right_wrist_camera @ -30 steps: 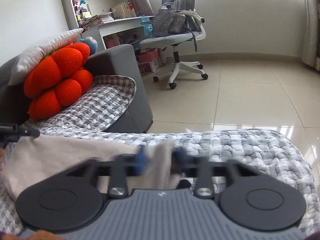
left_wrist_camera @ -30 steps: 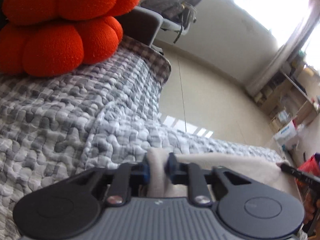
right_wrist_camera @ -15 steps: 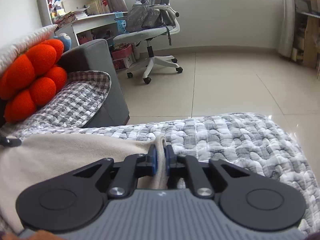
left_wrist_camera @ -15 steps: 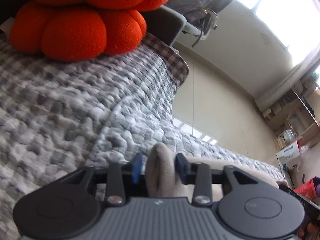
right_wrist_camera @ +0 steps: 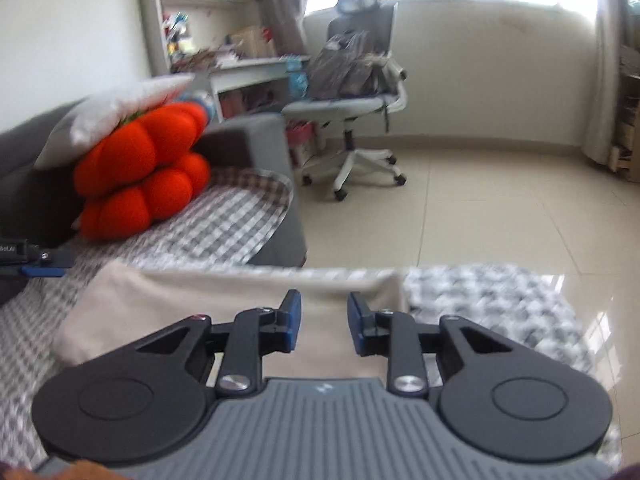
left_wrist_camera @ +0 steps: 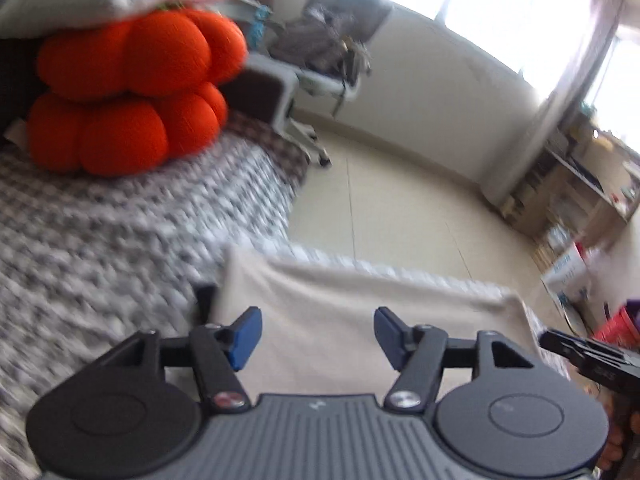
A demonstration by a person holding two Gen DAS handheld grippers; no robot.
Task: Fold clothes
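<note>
Both tongs are letting go: the left gripper has its jaws opening wide, the right gripper opening narrower, neither pinching anything. Beneath them the beige cloth lies flat on the grey checked blanket, likely just laid down so a fold can settle

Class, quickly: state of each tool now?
Left tool: jaws opening, holding nothing; beige cloth lies released.
Right tool: jaws opening, holding nothing.
</note>
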